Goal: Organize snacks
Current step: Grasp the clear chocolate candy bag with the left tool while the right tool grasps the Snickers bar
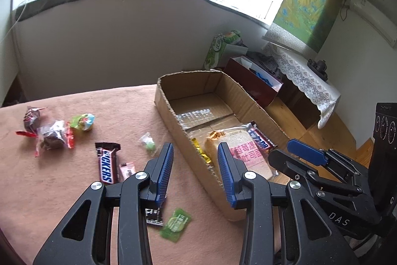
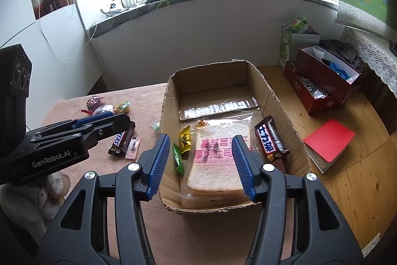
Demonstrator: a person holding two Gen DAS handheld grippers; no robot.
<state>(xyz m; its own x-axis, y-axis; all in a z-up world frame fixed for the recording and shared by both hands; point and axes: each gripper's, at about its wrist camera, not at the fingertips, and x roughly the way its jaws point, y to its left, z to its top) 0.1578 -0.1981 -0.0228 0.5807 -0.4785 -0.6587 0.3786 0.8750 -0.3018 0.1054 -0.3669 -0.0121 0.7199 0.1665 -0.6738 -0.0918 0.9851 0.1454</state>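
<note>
Cardboard, brown and rough-edged, forms an open box (image 2: 285, 111) standing on a bench (image 1: 74, 190) covered in a pinkish cloth. Inside the box lie a wrapped slice of toast (image 2: 218, 165), a Snickers bar with Chinese lettering (image 2: 270, 140) along its right side, and a yellow packet (image 2: 185, 138) and a green packet (image 2: 179, 160) to its left.

On the cloth left of the box lie loose snacks: a second Snickers bar (image 1: 105, 163), a small pink sachet (image 1: 127, 170) just beside it, a green sachet (image 1: 175, 224) near the front, a clear-wrapped green sweet (image 1: 148, 142), and a cluster of red-and-clear wrapped treats (image 1: 49, 133) farther back.

The left hand-held gripper (image 1: 196, 163) hovers over the box's near left wall, jaws partly open and empty. The right hand-held gripper (image 2: 201, 158) hangs above the toast, jaws apart, gripping nothing.
</note>
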